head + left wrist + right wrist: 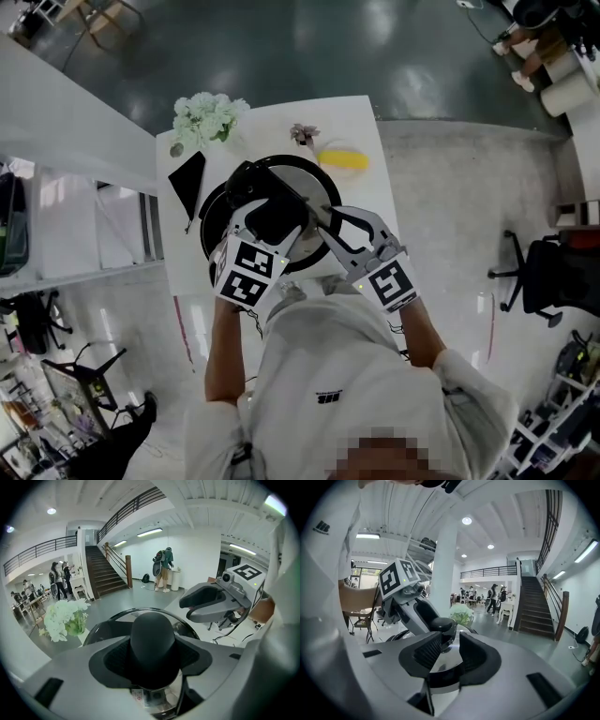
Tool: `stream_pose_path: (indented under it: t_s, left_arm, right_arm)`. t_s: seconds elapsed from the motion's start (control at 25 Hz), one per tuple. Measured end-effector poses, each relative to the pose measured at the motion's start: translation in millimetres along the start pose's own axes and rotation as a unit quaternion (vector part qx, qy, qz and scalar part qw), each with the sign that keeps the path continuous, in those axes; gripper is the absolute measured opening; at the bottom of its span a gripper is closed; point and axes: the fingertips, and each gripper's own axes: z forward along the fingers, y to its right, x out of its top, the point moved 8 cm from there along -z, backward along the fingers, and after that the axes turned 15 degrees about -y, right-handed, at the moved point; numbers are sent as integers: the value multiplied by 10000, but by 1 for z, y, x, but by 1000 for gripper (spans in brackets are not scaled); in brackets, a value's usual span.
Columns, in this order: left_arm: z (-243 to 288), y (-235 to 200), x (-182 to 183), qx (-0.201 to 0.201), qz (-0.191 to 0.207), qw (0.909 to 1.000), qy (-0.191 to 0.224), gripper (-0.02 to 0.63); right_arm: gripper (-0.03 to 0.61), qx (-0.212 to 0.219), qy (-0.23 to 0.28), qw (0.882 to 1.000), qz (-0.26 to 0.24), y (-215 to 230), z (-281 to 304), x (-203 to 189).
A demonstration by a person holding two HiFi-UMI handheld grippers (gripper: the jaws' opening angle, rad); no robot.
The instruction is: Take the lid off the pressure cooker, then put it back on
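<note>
Right, I judge this as the carrying step: my left gripper (269, 216) is clamped on the black knob (153, 637) of the lid (307, 172). The lid hangs over the pot (207, 236) on the white table (358, 122), a touch off-centre, and I cannot tell whether it is seated. My right gripper (451, 651) stands released near the knob, over the lid's steel face, grasping nothing. Next I must line the rim up squarely with the pot.

Nothing legible; the sticker (138, 694) on the lid (161, 700) is blurred.
</note>
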Motion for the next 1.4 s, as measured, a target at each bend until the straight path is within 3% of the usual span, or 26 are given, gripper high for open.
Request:
stream_pose_path:
  t_s: [0.4,1.04,1.4]
  left_arm:
    - [-4,-21,-29,-257,-97,9992,-277,288]
    - [-10,-38,-54,-701,640,9917,-863,288]
    - [-4,-49,-69,-793,707,9884,-1085,288]
  right_arm:
    - [121,146,-178,9997,26,-19,26,7]
    - [120,279,-310,9991,55,-34,51,14]
    - [120,382,-368,9986,57,-40,62,15]
